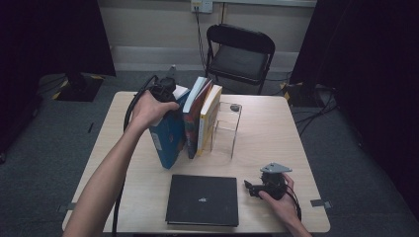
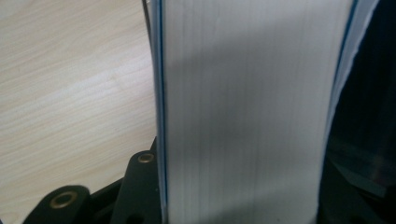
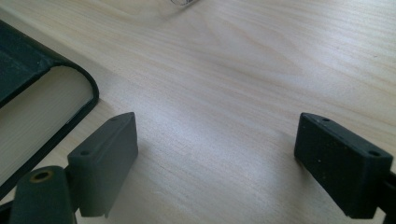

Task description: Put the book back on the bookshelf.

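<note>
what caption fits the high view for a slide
Left claw grips a blue book beside upright books at a clear bookend; right claw rests open near a black book.

Recording studio or lab room, set up for tabletop filming.
Black curtains (image 1: 54, 34) hang at both sides; grey carpet floor (image 1: 44, 163) with loose black cables (image 1: 316, 116) and tape marks; pale wooden table (image 1: 267, 143) centred; black folding chair (image 1: 239, 54) against a plain white wall (image 1: 148, 24) with a socket (image 1: 201, 5).

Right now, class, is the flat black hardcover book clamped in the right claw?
No: the right claw stands open over bare table, the flat black hardcover book beside it.
</note>
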